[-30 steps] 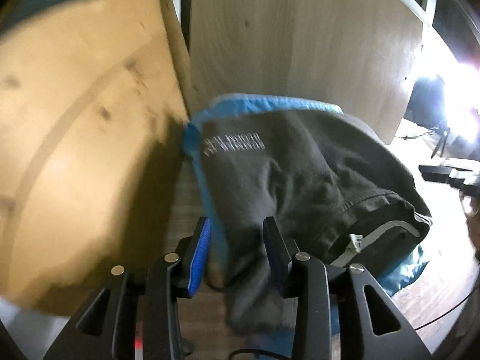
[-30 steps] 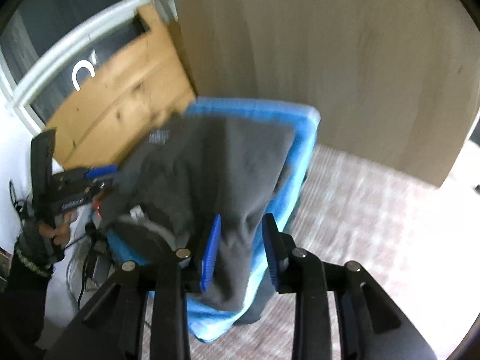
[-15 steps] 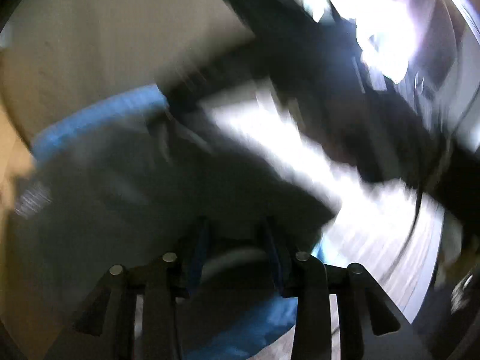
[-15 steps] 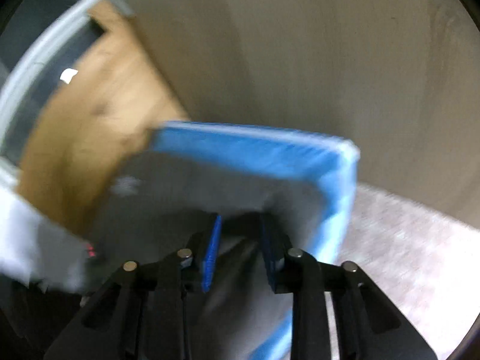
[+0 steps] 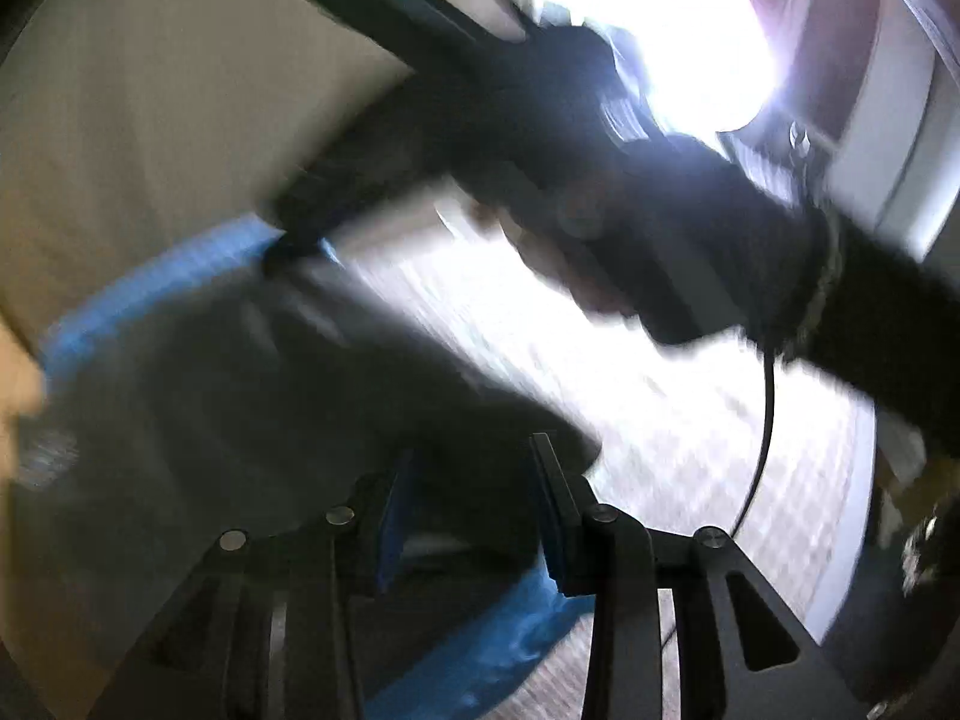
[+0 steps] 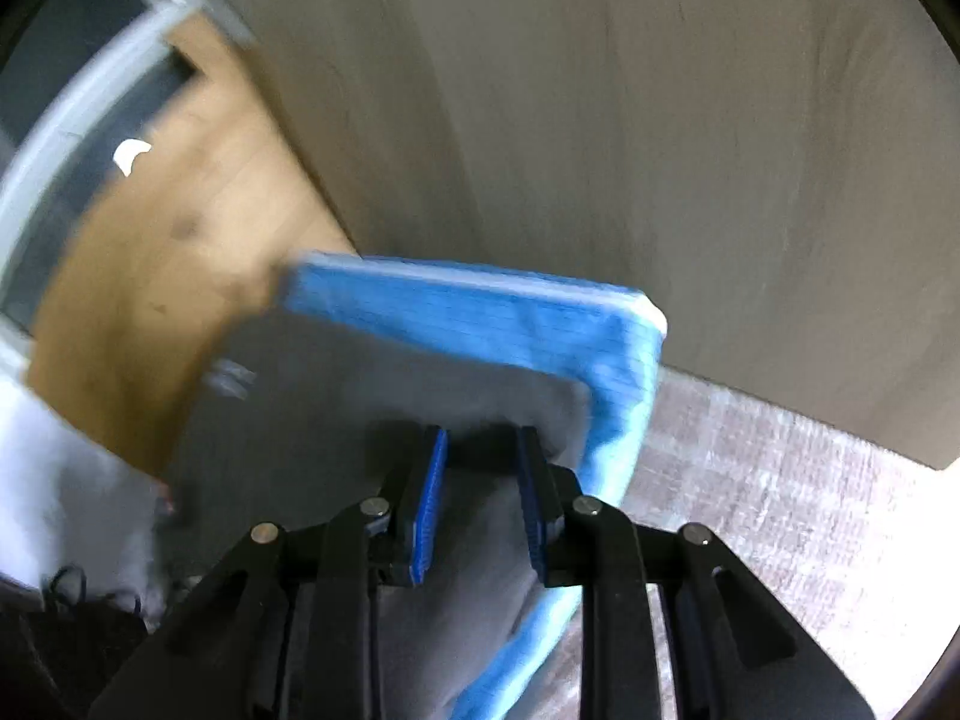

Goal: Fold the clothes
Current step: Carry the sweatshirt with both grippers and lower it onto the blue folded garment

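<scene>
Both the left tongs (image 5: 474,480) and right tongs (image 6: 483,468) are gripping the grey garment (image 6: 336,414) lying over a blue cloth (image 6: 510,318).

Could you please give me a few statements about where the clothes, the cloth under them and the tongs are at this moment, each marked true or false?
1. The grey garment lies on a blue cloth. True.
2. The right tongs have grey fabric between their blades. True.
3. The blue cloth lies on top of the grey garment. False: it lies underneath.
4. The left tongs hover over bare floor. False: dark fabric lies between them.
5. The floor is red. False: pale.
</scene>
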The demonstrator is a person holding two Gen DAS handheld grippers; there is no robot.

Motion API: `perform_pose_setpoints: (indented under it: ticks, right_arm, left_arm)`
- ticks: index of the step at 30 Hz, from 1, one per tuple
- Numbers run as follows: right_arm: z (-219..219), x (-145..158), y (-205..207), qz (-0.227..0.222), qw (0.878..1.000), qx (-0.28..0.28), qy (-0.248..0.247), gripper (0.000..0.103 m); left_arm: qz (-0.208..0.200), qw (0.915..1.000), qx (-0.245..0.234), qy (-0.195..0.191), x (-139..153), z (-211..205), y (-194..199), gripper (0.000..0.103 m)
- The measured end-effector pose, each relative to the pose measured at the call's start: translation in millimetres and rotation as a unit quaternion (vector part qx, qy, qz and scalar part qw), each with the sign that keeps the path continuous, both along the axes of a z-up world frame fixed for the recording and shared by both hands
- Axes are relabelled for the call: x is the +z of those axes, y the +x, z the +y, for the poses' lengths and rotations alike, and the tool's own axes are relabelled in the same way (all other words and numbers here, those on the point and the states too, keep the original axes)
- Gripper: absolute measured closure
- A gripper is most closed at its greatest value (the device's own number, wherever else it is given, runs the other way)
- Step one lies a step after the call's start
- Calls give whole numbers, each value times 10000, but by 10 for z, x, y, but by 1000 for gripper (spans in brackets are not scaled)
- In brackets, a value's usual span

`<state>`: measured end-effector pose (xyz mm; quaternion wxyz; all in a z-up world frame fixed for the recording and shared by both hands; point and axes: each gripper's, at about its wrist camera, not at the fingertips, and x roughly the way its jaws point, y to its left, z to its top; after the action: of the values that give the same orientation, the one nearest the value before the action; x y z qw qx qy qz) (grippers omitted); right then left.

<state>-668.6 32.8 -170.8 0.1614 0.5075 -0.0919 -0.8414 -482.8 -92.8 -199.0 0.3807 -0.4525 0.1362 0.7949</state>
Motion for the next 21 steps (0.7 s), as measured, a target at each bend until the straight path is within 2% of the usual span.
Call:
perform_pose_setpoints:
  ticks: [1,2,4,5,6,7,10,12,16,18,21]
  right_arm:
    - [51,-19,-43,-5,9997,-187,149,81]
    - [174,64,-12,185,9989,-435,73,81]
    - [381,221,75,537,9957,-746,-112,80]
    - [405,251,134,651,9955,-680,46,80]
    - [424,278,194,763,9950,-604,227,85]
    - [412,251,230,784,9952,-476,354,98]
    - [356,14,287,444,9986,-94,281,99]
    - [254,-89,302,437,9984,80,343,99]
    - [72,-72,339,456,9977,507,-3,99]
    - [95,-1,364,496,9958,655,-412,99]
    - [160,18,314,434,9939,723,-716,99]
  left_arm:
    - [0,9999,-52,-151,-103,27,27,69]
    - [106,9997,-93,-181,-110,21,79,69]
    - [136,9998,-66,-105,9,-43,135,69]
    - [147,9999,-6,-61,89,-78,130,69]
    - [158,9999,53,-18,168,-114,124,69]
    - [243,9996,113,-7,250,-136,105,69]
    - [711,9970,310,-78,479,-153,-35,69]
    - [840,9950,526,-113,534,-150,-267,69]
    - [545,9959,408,-593,194,-120,-403,69]
    - [448,9954,255,-809,-27,-87,-315,69]
    - [559,9948,183,-831,-112,-97,-267,69]
